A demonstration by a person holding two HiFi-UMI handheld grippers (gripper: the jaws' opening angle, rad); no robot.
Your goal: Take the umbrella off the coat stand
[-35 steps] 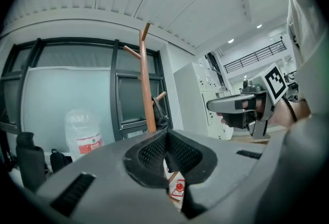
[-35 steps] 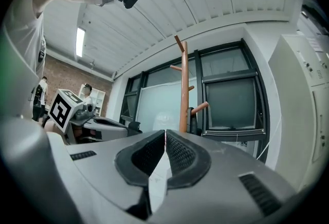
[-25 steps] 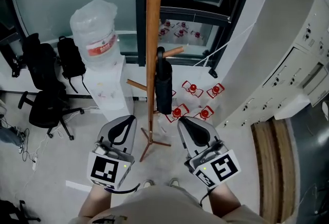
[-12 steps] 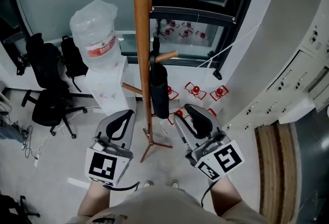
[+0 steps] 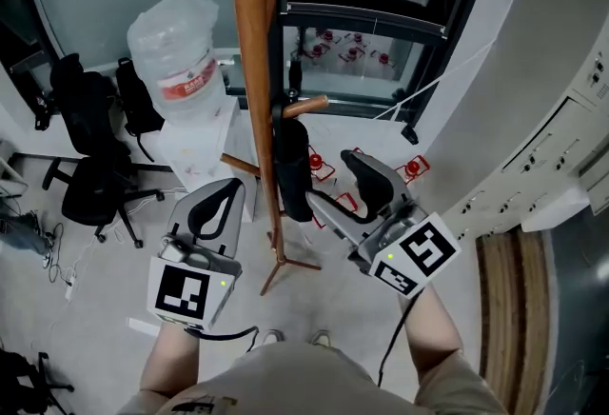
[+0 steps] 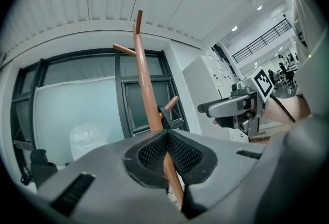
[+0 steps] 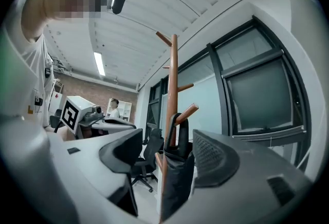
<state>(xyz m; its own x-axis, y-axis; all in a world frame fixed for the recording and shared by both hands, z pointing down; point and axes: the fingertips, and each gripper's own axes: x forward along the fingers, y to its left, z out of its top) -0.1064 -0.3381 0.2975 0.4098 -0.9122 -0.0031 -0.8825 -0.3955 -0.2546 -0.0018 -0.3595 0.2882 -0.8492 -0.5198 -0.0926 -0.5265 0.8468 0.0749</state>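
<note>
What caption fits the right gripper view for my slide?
Right gripper, jaws opening, with the black umbrella framed between them, hanging from a peg of the wooden coat stand.

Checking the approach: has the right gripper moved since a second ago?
Yes. The right gripper has moved up to the umbrella on the stand; its opening jaws now flank it.
</note>
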